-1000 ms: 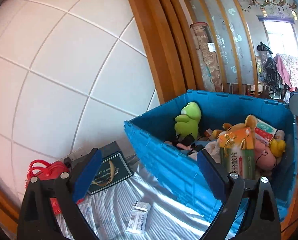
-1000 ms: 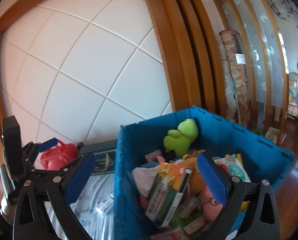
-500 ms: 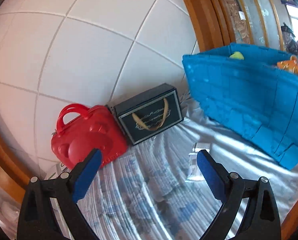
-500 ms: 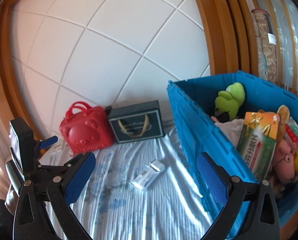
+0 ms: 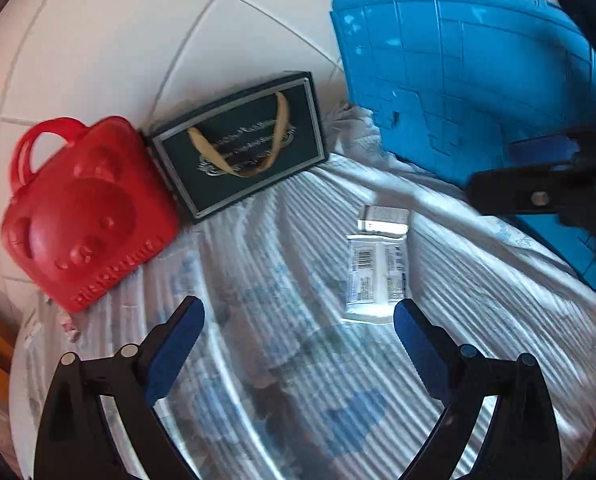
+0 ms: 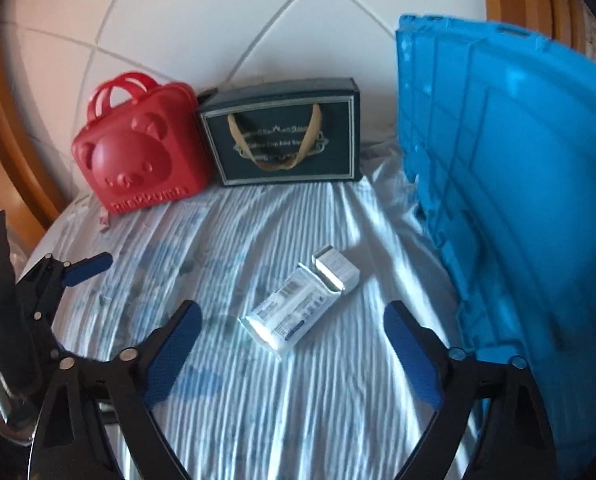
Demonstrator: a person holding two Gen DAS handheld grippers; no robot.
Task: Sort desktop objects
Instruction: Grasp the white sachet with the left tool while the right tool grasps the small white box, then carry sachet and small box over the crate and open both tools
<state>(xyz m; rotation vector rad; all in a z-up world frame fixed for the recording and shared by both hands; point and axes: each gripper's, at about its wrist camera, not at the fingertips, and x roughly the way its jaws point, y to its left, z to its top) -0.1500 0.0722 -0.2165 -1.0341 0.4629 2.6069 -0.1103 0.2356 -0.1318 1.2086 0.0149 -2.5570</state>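
Observation:
A small white carton point(image 6: 300, 305) with an open end flap lies flat on the striped cloth point(image 6: 257, 400). My right gripper point(image 6: 289, 330) hangs just above it, the carton lying ahead between the blue pads point(image 6: 173, 340); its jaws are closing and touch nothing. In the left wrist view the same carton point(image 5: 378, 276) lies just ahead of my open left gripper point(image 5: 298, 326), toward its right pad point(image 5: 416, 340). A red bear-face case point(image 6: 137, 156) and a dark green gift box point(image 6: 285, 136) with a tan handle stand against the tiled wall. The blue crate point(image 6: 518, 184) stands at the right.
The left gripper's frame point(image 6: 53, 280) shows at the left edge of the right wrist view; the right gripper's frame point(image 5: 546, 184) crosses in front of the blue crate point(image 5: 478, 80) in the left wrist view. Wooden trim point(image 6: 5, 120) borders the wall at left.
Both grippers have dropped from above the blue crate toward the cloth and swung left. The crate's toys have left view; the carton, red case and green box now fill the views.

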